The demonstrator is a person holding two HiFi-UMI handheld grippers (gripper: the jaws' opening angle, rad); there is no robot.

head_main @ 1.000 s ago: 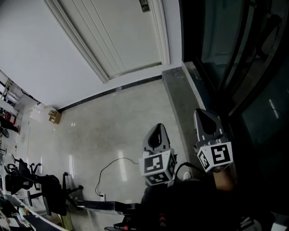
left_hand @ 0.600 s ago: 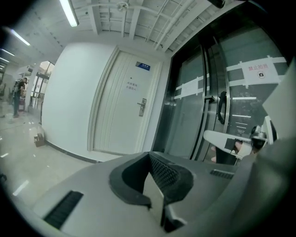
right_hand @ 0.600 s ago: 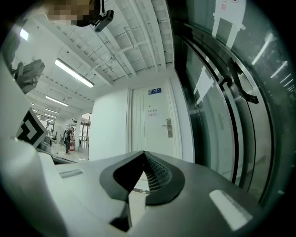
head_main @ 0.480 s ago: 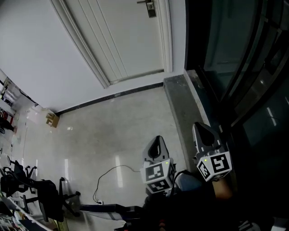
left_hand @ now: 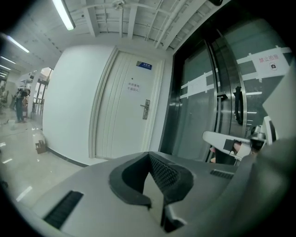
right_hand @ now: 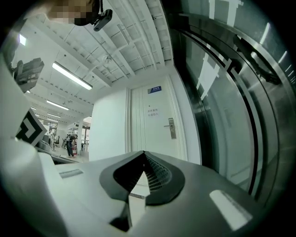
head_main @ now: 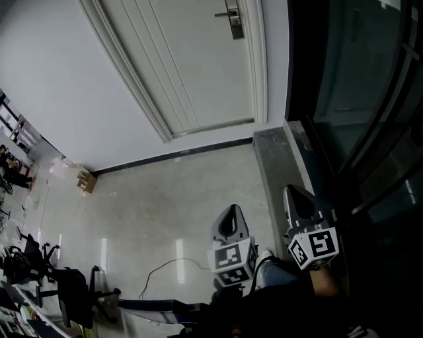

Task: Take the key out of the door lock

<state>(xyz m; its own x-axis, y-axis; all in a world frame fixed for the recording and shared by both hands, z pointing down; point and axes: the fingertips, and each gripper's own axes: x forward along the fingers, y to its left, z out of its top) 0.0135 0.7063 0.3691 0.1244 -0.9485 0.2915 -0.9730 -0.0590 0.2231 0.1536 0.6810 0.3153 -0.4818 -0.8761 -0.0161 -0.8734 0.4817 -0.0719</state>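
A white door [head_main: 192, 66] stands ahead, with a metal lock plate and lever handle [head_main: 233, 18] near its right edge. The lock plate [left_hand: 146, 109] also shows in the left gripper view, and as a small lock plate [right_hand: 171, 128] in the right gripper view. No key can be made out at this distance. My left gripper [head_main: 229, 211] and right gripper [head_main: 294, 193] are held low and side by side, far short of the door. The jaws of the left gripper [left_hand: 150, 156] and the right gripper [right_hand: 144, 155] are both pressed together with nothing between them.
Dark glass doors with metal frames [head_main: 357, 99] run along the right. A grey stone strip [head_main: 274, 165] lies at their foot. A cardboard box [head_main: 84, 180] sits by the wall at the left. Office chairs [head_main: 66, 290] and a floor cable [head_main: 165, 264] lie behind me.
The head view has swung up, so the door's lock plate and handle have come fully into view and sit lower in the picture. Both grippers stay low and shut.
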